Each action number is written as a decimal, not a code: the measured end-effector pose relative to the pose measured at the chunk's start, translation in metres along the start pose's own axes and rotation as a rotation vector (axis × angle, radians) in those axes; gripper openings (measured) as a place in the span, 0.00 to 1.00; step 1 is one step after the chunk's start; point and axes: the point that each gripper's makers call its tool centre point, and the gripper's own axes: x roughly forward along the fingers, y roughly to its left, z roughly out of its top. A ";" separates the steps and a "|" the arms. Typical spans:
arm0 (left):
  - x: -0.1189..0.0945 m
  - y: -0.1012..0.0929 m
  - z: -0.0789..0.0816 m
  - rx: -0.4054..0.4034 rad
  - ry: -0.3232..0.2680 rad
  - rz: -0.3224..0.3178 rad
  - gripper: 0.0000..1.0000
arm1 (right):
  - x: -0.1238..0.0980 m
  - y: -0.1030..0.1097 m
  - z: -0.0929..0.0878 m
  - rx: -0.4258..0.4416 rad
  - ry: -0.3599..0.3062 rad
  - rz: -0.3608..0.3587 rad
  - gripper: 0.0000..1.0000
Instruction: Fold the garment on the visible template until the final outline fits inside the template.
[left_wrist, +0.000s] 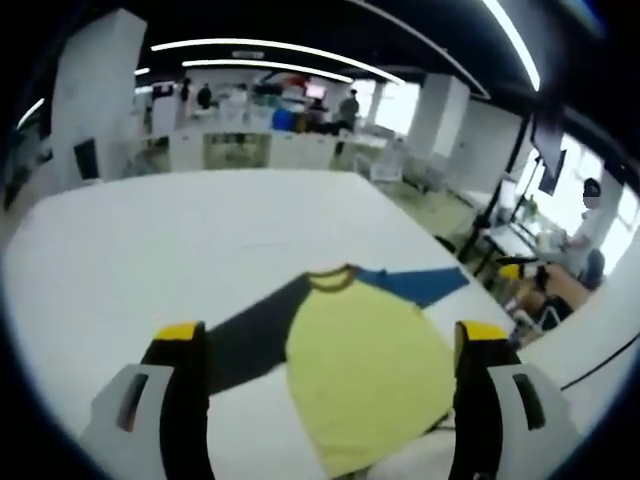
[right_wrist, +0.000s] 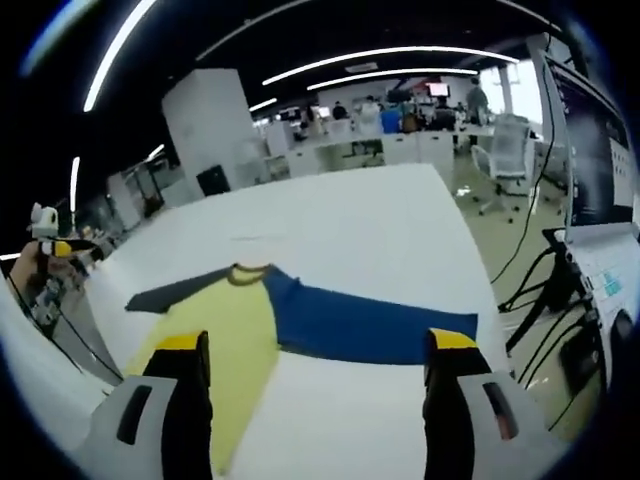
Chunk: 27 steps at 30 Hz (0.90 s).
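A yellow shirt (left_wrist: 365, 375) with one dark grey sleeve (left_wrist: 255, 335) and one blue sleeve (left_wrist: 420, 283) lies flat on a white table (left_wrist: 180, 240). My left gripper (left_wrist: 330, 340) hovers open above it, its jaws straddling the yellow body. In the right gripper view the same shirt (right_wrist: 225, 340) shows with its blue sleeve (right_wrist: 370, 327) spread to the right and its grey sleeve (right_wrist: 180, 290) to the left. My right gripper (right_wrist: 315, 350) hangs open over the blue sleeve. I cannot make out a template outline on the table.
The table's right edge (left_wrist: 470, 270) drops to a floor with cables and chairs. A screen and cables (right_wrist: 590, 200) stand beside the table. Desks and people (left_wrist: 300, 110) fill the room's far end.
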 end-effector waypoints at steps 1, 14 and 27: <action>0.000 0.001 0.001 -0.007 -0.007 0.008 0.99 | 0.005 -0.008 -0.004 0.013 0.014 -0.005 0.87; 0.016 -0.005 -0.001 -0.017 0.025 0.025 0.99 | 0.034 -0.065 -0.030 0.053 0.082 -0.079 0.77; 0.032 -0.009 0.002 -0.019 0.055 0.028 0.99 | 0.057 -0.110 -0.034 0.030 0.100 -0.153 0.65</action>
